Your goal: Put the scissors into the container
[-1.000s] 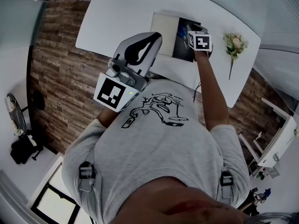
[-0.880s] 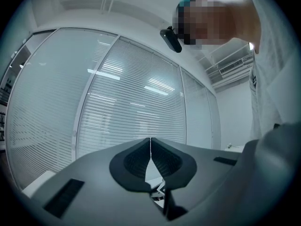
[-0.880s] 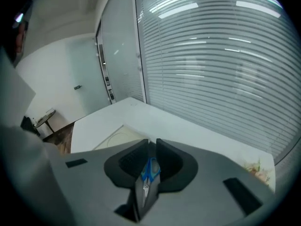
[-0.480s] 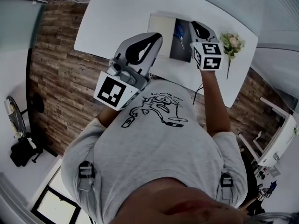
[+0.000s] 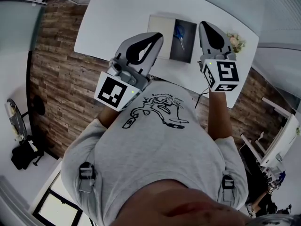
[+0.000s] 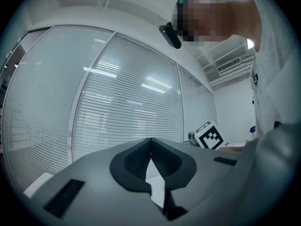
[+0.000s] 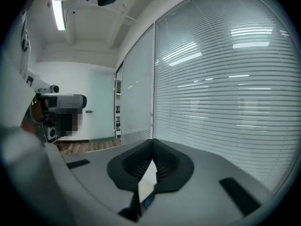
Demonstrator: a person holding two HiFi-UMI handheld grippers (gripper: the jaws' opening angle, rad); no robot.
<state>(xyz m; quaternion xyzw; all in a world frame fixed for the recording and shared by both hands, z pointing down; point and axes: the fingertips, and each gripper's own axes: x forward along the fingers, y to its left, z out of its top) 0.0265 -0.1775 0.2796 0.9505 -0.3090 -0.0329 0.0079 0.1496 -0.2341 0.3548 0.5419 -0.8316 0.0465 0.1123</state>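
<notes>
Blue-handled scissors (image 5: 180,34) lie in the dark half of an open box, the container (image 5: 187,50), on the white table (image 5: 122,18); its pale lid (image 5: 162,28) lies beside it on the left. My right gripper (image 5: 203,23) hangs high above the table to the right of the container. Its jaws have just been closing and now meet with nothing between them. In the right gripper view (image 7: 153,141) a blue bit of the scissors (image 7: 147,202) shows below the closed jaws. My left gripper (image 5: 159,36) is held up over the table's near edge, shut and empty (image 6: 150,139).
A small flower sprig (image 5: 236,40) lies on the table right of the container, partly behind the right gripper. Wooden floor (image 5: 61,65) surrounds the table. Glass walls with blinds (image 7: 225,79) fill both gripper views.
The right gripper has lifted off the container and come up towards the camera, its jaws closing. The scissors stay in the container, now uncovered. The left gripper has not moved.
</notes>
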